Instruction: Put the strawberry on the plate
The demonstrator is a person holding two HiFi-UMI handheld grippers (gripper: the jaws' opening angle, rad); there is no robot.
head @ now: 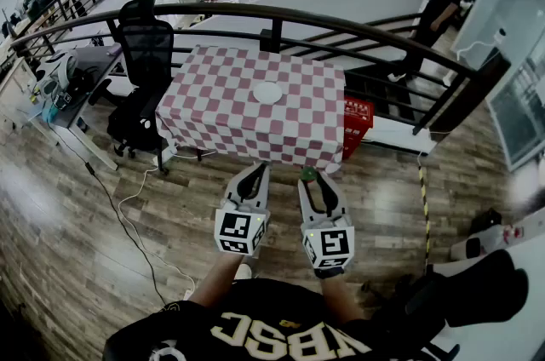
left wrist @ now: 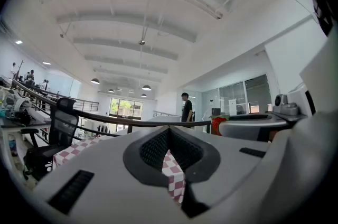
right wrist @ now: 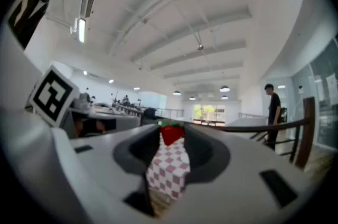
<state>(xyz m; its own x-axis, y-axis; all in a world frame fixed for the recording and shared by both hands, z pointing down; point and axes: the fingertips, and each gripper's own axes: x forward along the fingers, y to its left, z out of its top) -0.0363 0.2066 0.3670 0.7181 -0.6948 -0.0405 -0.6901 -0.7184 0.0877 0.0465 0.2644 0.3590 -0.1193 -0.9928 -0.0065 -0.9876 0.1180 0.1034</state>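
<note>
Since the strawberry (right wrist: 172, 133) sits pinched between the tips of the right gripper (head: 312, 182), what matters now is the path to the plate (head: 267, 92). The fruit hangs just off the table's (head: 213, 100) near edge, close to its near-right corner and over the floor rather than the cloth.

- The plate is forward and a bit left of the right gripper, at about the middle of the table and well apart from the fruit.
- In the right gripper view the strawberry's green cap is up and its red body hangs below, so the long axis is roughly upright.
- The right jaws are clamped on the fruit at their very tips. That looks like a shallow hold to me, so I'd avoid jerks.
- The left gripper (head: 257, 169) is beside the right one, its jaws meeting at the tips with nothing between them. It lines up slightly better with the plate, but it carries nothing.

The table has a red-and-white check cloth, bare except for the plate, so nothing blocks a straight reach. The cloth overhangs the near edge, and I'd lift clear of it first.

Room:
- Dark railing (head: 341, 25) right behind the far edge.
- Office chair (head: 146, 44) off the far-left corner.
- Red crate (head: 358, 114) by the right edge.
- A person (head: 438, 2) standing beyond the rail.
- Wood-plank floor (head: 77, 223).
</note>
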